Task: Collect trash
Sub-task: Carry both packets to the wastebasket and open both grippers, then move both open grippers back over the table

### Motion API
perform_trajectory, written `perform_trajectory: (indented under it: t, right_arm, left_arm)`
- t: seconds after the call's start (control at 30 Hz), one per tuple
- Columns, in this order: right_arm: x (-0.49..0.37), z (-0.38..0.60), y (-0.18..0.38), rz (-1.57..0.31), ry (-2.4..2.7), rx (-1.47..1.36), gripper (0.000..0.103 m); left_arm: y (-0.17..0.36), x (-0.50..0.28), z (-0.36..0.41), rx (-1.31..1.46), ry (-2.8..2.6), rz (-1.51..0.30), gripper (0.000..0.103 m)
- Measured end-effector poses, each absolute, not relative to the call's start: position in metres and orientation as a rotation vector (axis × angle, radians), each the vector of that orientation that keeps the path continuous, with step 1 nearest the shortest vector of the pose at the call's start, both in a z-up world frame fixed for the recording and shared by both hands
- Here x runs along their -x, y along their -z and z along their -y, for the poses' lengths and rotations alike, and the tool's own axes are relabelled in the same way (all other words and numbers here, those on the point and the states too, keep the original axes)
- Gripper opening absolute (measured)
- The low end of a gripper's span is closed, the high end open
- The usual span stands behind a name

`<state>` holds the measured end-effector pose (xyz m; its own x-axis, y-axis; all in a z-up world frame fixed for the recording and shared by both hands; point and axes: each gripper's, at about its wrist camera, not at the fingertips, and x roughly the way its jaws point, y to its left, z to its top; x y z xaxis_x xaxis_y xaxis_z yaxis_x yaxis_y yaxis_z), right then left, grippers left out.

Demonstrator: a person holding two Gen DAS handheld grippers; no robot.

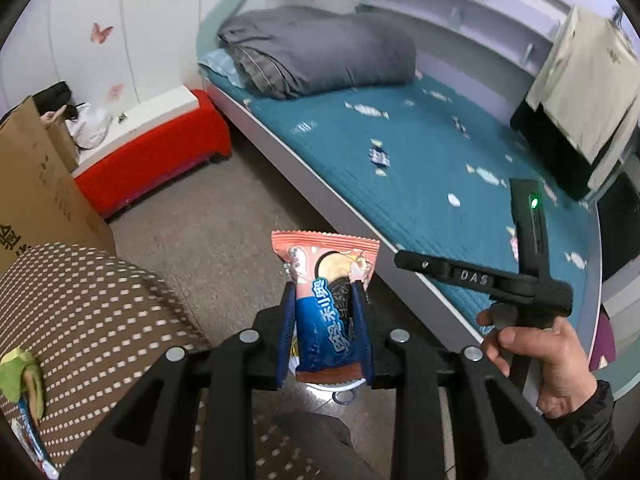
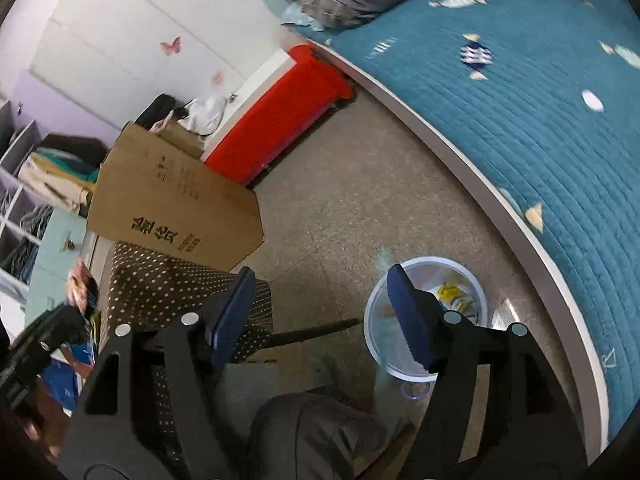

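Between bed and polka-dot seat, over speckled floor (image 2: 360, 200): left gripper (image 1: 325, 300) clamped narrow on a snack wrapper (image 1: 326, 292), blue pads pressing both long sides. Wrapper upright, pink crimped top sticking out above the fingertips, blue lower half with white print, cookie picture in the middle. Right gripper (image 2: 320, 312) spread wide, nothing between its blue pads (image 2: 408, 320). No earlier frame, so only the wide stance noted.

Clear plastic trash bin (image 2: 476, 280) stands on the floor just beside the bed frame, below the right gripper's right-hand finger, which overlaps its rim in view. A yellow-printed wrapper (image 2: 454, 296) lies inside; other contents too blurred to tell. In the left wrist view only a sliver of the bin shows under the held wrapper.

Right hand (image 1: 552, 360), dark sleeve, grips the handle of the right gripper at the right edge of the left view; green light lit on the black body.

Teal quilted bedspread (image 1: 420, 168) has a small blue-white wrapper (image 1: 379, 157) lying loose mid-bed, well apart from both grippers. Grey folded duvet (image 1: 320, 48) at the head. Red stool (image 1: 160, 152) beside the bed end, cardboard box (image 2: 172, 204) leaning near it. Brown dotted cushion (image 1: 80, 312) at left, with green and blue packaging at its edge, blurred.
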<state>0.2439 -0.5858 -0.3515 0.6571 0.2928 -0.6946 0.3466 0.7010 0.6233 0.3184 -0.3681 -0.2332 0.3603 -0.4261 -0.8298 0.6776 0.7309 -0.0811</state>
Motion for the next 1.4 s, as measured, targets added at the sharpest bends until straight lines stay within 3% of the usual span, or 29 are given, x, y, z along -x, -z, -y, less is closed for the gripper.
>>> perform_trajectory:
  t: [0.3,0.33,0.37,0.43,0.67,1.4]
  right_arm:
    - [-0.214,0.617,0.337,-0.825,0.094,-0.828,0.080]
    - [-0.211,0.618,0.335,-0.821,0.096,-0.824,0.080]
    - [-0.209,0.619,0.332,-0.816,0.099,-0.822,0.082]
    - [-0.204,0.619,0.327,-0.806,0.101,-0.819,0.083]
    - [-0.197,0.608,0.316,-0.810,0.122,-0.796,0.097]
    - [-0.196,0.527,0.225,-0.739,0.091,-0.605,0.097]
  left_arm:
    - [0.274,-0.323,0.416,-0.385,0.772,-1.059,0.030]
    - [0.276,-0.323,0.421,-0.406,0.774,-1.058,0.044]
    - [0.277,-0.323,0.423,-0.417,0.769,-1.052,0.071]
    - [0.273,-0.322,0.424,-0.432,0.715,-0.990,0.096]
    - [0.252,-0.323,0.404,-0.411,0.657,-0.951,0.096]
    - [0.149,-0.272,0.303,-0.221,0.647,-0.745,0.096]
